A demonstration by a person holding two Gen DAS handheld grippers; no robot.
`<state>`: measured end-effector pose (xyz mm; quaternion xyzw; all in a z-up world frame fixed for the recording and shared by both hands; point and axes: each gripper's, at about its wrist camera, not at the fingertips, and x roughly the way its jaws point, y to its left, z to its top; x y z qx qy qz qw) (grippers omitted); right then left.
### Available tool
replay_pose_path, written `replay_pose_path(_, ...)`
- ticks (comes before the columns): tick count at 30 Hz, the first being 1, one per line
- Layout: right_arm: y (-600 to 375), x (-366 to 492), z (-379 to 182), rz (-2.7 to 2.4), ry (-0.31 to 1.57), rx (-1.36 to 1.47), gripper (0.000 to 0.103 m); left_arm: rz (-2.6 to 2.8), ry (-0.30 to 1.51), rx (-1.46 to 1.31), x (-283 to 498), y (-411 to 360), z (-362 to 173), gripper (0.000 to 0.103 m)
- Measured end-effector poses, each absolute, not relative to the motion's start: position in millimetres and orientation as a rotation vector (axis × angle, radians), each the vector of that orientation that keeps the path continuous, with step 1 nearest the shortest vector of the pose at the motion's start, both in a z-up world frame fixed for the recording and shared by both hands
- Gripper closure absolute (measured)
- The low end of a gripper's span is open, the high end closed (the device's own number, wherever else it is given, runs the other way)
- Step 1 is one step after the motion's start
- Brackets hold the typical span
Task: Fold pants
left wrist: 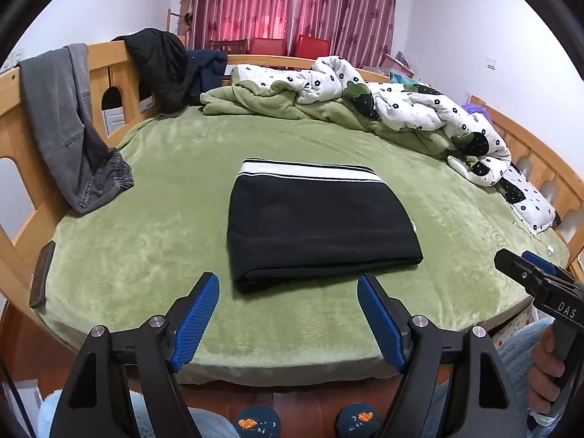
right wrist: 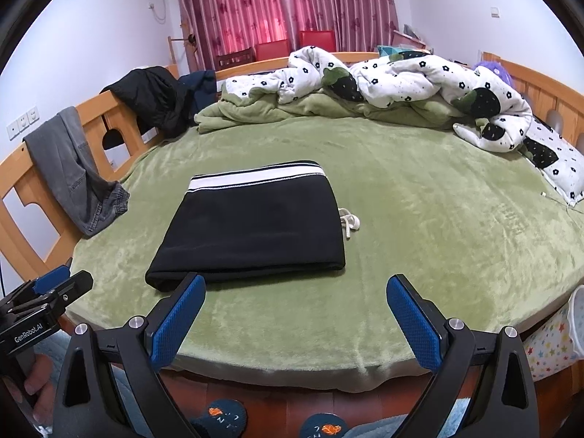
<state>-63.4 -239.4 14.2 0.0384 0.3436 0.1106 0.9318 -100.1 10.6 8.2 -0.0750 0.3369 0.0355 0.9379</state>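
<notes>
Though folded, the pants [right wrist: 252,230] perhaps hide their drawstring's [right wrist: 349,223] origin.

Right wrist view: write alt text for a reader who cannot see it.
Black pants, folded into a neat rectangle with a white-striped waistband, lie on a green bed cover. The open right gripper holds nothing just short of them, and the left gripper shows at the left edge.
</notes>
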Motion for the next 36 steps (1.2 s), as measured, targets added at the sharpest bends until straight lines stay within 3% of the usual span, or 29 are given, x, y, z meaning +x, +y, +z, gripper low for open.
replay_pose_path(36, -237.6, -62.5, 10.3, 0.220, 0.702, 0.082, 0.005, 0.076, 0.692, -0.165, -99.6, 12.1, 7.5, 0.026)
